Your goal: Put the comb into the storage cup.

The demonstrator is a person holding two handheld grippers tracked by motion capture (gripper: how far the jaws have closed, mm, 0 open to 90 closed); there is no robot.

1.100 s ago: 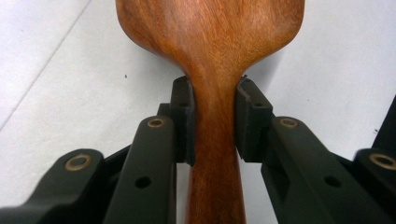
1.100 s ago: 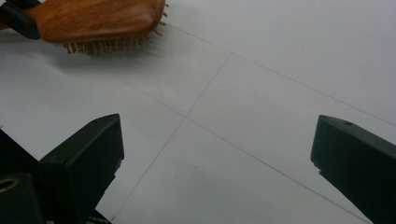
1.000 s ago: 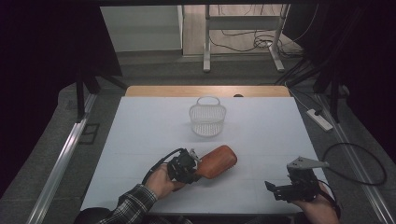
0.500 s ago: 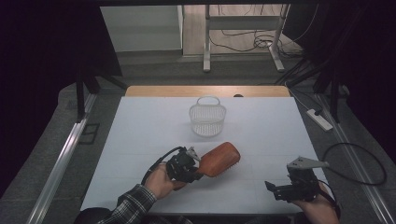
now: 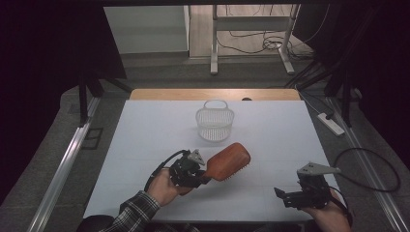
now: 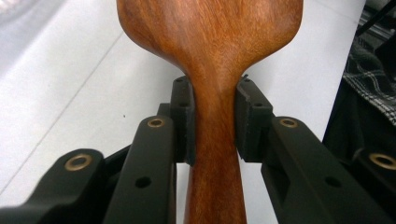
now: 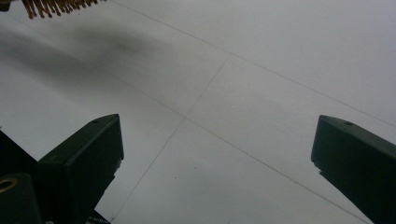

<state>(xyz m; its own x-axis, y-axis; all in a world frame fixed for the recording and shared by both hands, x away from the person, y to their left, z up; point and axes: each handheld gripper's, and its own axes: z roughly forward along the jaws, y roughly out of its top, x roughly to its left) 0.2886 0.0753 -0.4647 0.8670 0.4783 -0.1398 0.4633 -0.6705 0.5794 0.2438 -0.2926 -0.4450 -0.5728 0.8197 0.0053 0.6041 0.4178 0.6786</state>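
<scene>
My left gripper (image 5: 205,175) sits at the near left of the bench (image 5: 145,145), its jaws on either side of the hairbrush (image 5: 228,161) handle, the head reaching away to the right. The basket (image 5: 215,123) stands behind it, mid-bench. My right gripper (image 5: 285,195) lies at the near right, well apart.

No legible text or labels anywhere

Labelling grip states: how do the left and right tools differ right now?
The left tool is shut on the wooden brush, pads against its handle; the right tool stands open with nothing between its jaws. The left sits nearer the white basket; the right sits at the table's near right corner. Both are hand-held above the white table.
</scene>
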